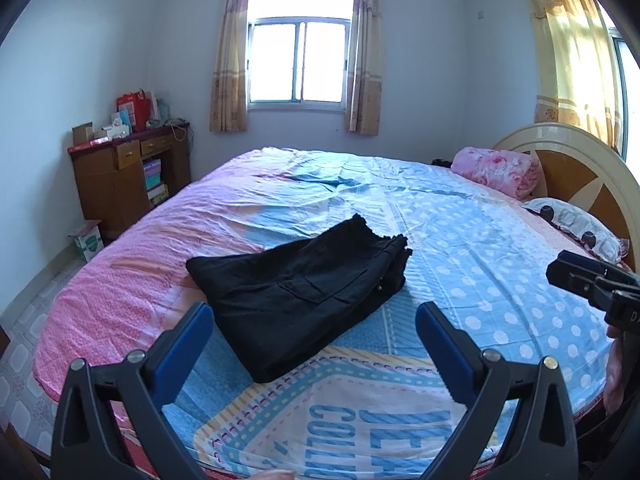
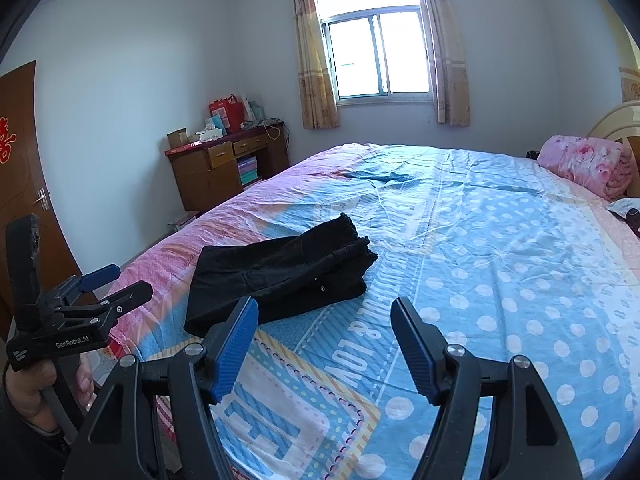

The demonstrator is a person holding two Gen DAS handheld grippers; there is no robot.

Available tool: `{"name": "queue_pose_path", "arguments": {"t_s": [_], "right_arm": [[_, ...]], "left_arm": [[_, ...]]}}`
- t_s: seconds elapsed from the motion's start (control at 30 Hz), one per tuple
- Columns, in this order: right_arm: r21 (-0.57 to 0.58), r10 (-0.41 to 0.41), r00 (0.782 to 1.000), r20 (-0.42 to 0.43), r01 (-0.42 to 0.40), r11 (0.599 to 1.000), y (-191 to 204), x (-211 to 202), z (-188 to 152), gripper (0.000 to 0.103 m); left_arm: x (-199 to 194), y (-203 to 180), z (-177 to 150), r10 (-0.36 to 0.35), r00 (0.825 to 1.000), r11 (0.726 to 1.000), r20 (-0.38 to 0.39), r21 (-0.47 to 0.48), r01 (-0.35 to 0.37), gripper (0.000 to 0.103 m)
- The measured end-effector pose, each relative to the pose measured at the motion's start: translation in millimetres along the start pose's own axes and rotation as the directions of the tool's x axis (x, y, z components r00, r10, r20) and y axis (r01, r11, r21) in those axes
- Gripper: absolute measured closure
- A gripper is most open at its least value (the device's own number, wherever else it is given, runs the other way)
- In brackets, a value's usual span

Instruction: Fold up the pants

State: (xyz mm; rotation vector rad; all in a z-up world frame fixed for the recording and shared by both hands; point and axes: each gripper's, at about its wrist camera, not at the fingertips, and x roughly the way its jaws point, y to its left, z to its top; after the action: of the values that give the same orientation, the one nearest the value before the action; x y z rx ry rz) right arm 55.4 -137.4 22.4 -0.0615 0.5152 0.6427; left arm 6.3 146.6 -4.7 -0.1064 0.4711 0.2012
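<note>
Black pants (image 1: 304, 292) lie folded into a compact stack on the bed, frayed hems toward the far side; they also show in the right wrist view (image 2: 280, 276). My left gripper (image 1: 314, 312) is open and empty, raised just in front of the pants. It also shows at the left edge of the right wrist view (image 2: 120, 280), jaws apart. My right gripper (image 2: 324, 306) is open and empty, above the bedspread just right of the pants. Its tip shows at the right edge of the left wrist view (image 1: 576, 272).
The bed (image 1: 460, 272) has a pink and blue dotted bedspread. A rolled pink blanket (image 1: 498, 172) and a pillow (image 1: 576, 224) lie by the headboard (image 1: 592, 168). A wooden desk (image 1: 128, 176) with boxes stands at the far left wall. A door (image 2: 24, 184) is at the left.
</note>
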Motion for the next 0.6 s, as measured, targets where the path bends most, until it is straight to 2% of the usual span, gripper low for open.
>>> {"name": "queue_pose_path", "arguments": {"t_s": [0.37, 0.6], "right_arm": [[-0.016, 0.003, 1.000, 0.001, -0.003, 1.000, 6.2, 0.3, -1.3, 0.033], [-0.016, 0.009, 1.000, -0.007, -0.010, 1.000, 8.4, 2.0, -3.8, 0.032]], "left_arm": [[0.3, -0.7, 0.2, 0.048, 0.999, 0.999, 0.002, 0.017, -0.048, 0.000], [1.3, 2.5, -1.6, 0.045, 0.999, 0.999, 0.000, 0.000, -0.045, 0.000]]}}
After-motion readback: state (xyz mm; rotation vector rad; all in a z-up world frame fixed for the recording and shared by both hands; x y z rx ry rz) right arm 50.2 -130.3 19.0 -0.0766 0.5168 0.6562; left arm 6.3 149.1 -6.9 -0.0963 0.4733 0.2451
